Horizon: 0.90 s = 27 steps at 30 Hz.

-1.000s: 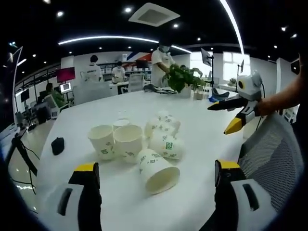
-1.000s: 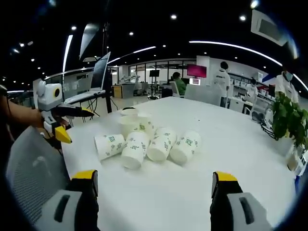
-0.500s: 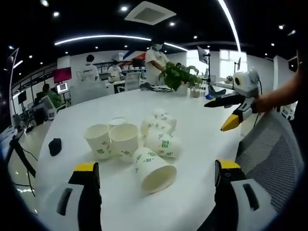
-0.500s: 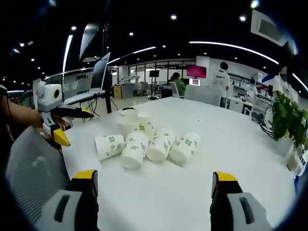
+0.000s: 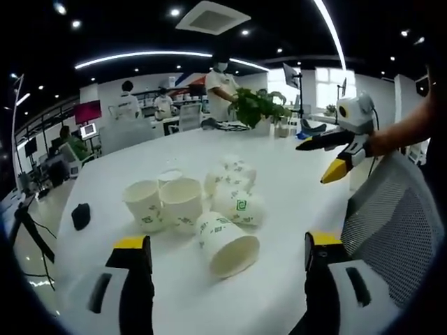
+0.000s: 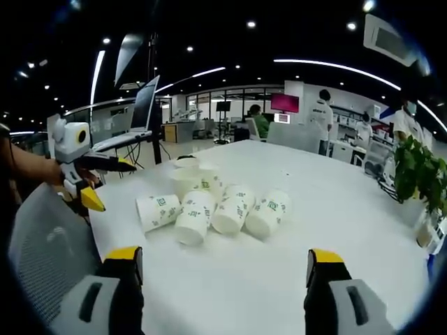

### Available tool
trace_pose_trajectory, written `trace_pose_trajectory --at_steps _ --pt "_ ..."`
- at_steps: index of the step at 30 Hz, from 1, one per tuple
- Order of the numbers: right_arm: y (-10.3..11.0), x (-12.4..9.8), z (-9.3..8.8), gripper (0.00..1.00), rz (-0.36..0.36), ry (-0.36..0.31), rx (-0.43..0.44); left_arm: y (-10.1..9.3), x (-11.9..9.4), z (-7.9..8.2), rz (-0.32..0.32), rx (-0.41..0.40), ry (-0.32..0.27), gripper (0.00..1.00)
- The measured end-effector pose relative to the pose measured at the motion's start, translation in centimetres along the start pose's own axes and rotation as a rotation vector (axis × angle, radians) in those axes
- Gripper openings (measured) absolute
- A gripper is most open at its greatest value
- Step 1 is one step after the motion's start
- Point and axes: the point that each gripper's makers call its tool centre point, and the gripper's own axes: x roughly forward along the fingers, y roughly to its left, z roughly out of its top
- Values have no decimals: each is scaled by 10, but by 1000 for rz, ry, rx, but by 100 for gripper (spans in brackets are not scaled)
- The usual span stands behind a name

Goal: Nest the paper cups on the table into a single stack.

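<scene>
Several white paper cups with green print sit bunched on the white table (image 5: 300, 188). In the left gripper view two stand upright, one (image 5: 145, 204) beside the other (image 5: 181, 202), and one cup (image 5: 227, 246) lies on its side nearest me, mouth toward me. More lie behind it (image 5: 241, 208). My left gripper (image 5: 227, 243) is open, a short way back from the lying cup. The right gripper (image 5: 318, 159) hovers open at the right, off the table's edge. In the right gripper view the cups (image 6: 190, 225) lie in a row, with my right gripper (image 6: 223, 257) open and the left gripper (image 6: 112, 184) open at the left.
A potted plant (image 5: 258, 108) stands at the table's far end, also seen as a plant (image 6: 419, 171) at the right. A small black object (image 5: 81, 215) lies left of the cups. A mesh chair back (image 5: 391, 216) stands by the near edge. People work at desks behind.
The left gripper view has shifted slightly with the hand. The cups lie where they were, and both grippers stay open.
</scene>
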Motion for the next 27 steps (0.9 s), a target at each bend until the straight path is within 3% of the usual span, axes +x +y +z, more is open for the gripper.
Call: trace_pose_trajectory --at_steps 15,22,27 --pt "-4 -1 0 93 -14 -2 -1 11 10 -17 -17 87 43 66" --pt "-9 -2 0 92 -31 -2 -1 15 14 -22 -7 93 52 47" --pt "-11 -2 0 91 -38 -5 0 16 18 -23 -22 163 39 29"
